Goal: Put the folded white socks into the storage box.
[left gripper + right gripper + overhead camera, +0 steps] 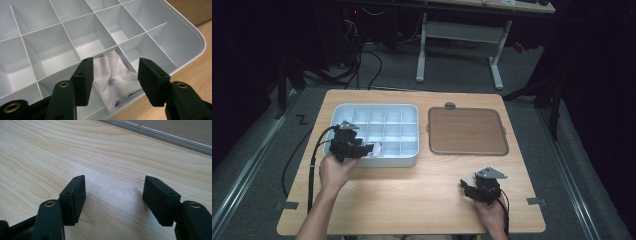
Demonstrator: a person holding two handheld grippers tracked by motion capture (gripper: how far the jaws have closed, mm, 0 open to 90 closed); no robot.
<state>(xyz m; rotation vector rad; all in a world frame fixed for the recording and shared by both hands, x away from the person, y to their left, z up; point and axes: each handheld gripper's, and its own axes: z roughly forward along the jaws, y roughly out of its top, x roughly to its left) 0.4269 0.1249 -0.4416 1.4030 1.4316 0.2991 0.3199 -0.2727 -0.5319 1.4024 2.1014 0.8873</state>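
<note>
left gripper (113, 80), jaws spread and holding nothing, hangs above a white cloth (115, 80) lying folded in a near-edge compartment of the grey tray (197, 37) (placing looks done); right gripper (113, 200) spread over bare table (75, 150).

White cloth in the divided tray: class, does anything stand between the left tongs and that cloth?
Nothing visible does. The left tongs are open just above the white cloth, which lies crumpled in one compartment at the near edge of the grey tray. The compartment's thin walls flank the cloth but do not cover it.

white cloth (113, 77) | folded, crumpled | lies in near-edge compartment of grey divided tray (185, 32)
</note>
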